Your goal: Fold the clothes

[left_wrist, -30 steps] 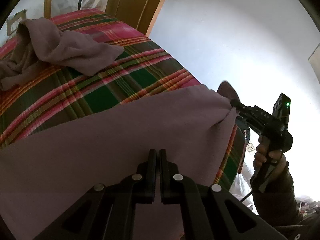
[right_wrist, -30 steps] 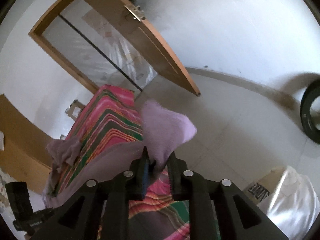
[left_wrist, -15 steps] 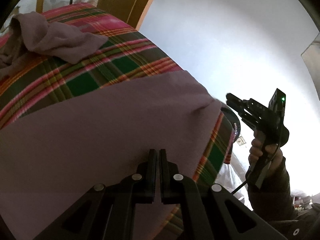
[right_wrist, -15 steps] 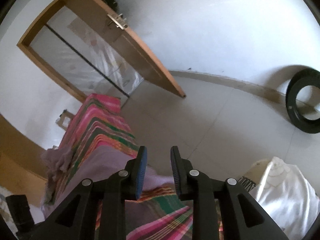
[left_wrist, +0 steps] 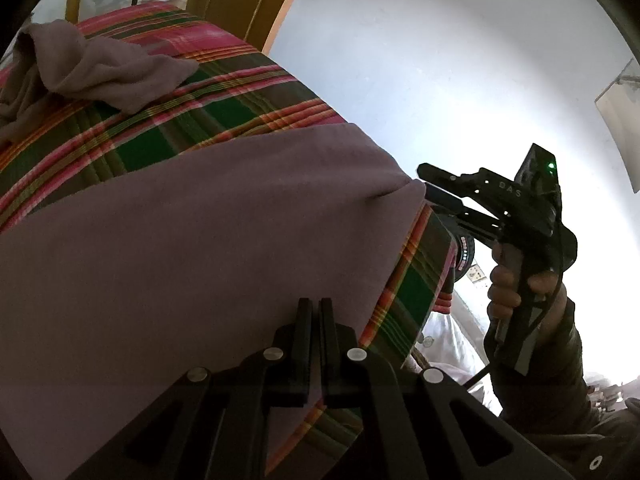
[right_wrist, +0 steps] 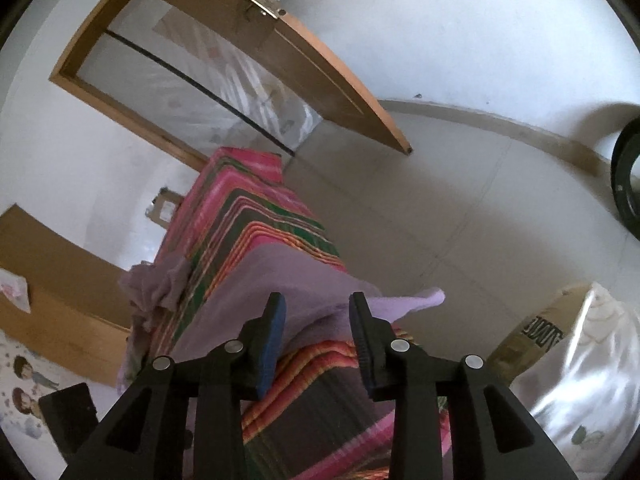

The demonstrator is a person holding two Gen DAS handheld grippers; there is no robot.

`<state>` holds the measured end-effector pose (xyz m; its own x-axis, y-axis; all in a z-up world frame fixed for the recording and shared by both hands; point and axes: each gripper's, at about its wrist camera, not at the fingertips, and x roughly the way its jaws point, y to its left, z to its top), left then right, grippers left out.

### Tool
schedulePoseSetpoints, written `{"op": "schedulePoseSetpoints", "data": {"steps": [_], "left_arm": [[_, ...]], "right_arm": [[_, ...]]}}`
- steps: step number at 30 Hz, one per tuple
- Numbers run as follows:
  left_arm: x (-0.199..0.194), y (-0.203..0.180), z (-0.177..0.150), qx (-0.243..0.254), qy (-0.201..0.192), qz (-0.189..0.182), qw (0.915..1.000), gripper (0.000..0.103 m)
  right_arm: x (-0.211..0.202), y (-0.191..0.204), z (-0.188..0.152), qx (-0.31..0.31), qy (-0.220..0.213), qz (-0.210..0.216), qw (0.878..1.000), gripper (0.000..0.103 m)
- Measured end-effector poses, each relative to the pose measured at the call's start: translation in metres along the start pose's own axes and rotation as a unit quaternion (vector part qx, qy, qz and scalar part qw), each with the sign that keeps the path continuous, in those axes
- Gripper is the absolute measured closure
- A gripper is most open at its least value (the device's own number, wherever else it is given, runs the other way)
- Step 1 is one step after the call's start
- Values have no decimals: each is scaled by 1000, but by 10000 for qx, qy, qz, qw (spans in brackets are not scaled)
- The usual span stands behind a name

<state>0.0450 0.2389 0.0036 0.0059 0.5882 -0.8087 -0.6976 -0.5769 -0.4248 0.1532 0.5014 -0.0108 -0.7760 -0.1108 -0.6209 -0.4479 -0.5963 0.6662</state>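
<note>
In the left wrist view, the left hand-held gripper [left_wrist: 315, 308] sat nearest, its two fingers pressed together on the near edge of the mauve cloth [left_wrist: 192, 240], which passed between them. That cloth lay spread flat over the plaid bedspread [left_wrist: 168, 132], covering the near part of the bed, with one corner reaching the bed's right edge. Just beside that corner, but apart from it, the right hand-held gripper [left_wrist: 424, 182] was held up by a person's hand [left_wrist: 520, 280] in a dark sleeve [left_wrist: 556, 364]; a green light glowed on its body.

In the right wrist view, the right hand-held gripper [right_wrist: 318, 304] stood with its fingers well apart and nothing between them. Beyond the tips, the cloth's corner [right_wrist: 424, 298] jutted out slightly past the edge of the bed, lighter purple where the light caught it.

Farther along the bedspread, a second, crumpled garment [left_wrist: 92, 68] of the same dull mauve lay in a heap, well apart from the spread cloth. Past the bed stood an open wooden door [right_wrist: 304, 60] and its frame. On the tiled floor to the right were a cardboard box [right_wrist: 540, 328], a white bag [right_wrist: 588, 368] and part of a black ring [right_wrist: 624, 184] against the wall.
</note>
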Motion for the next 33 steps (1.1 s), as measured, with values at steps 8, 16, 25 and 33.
{"op": "schedulePoseSetpoints", "data": {"steps": [8,16,25,33], "left_arm": [[-1,1,-3,-25,-13,-21,10000,101],[-7,7,-11,-133,6,-114,9998,101],[-14,13,-23,-253,22,-243,9994,101],[-16,10,-28,-193,32,-328,9993,101]], "right_arm": [[8,14,-5,-221,-100,-207,9995,89],[-15,21,-10,-292,-546,-141,9980,96],[-28,13,-22,-84,-631,-188,9978,96],[-35,-4,-30,375,-622,-31,9974,96]]}}
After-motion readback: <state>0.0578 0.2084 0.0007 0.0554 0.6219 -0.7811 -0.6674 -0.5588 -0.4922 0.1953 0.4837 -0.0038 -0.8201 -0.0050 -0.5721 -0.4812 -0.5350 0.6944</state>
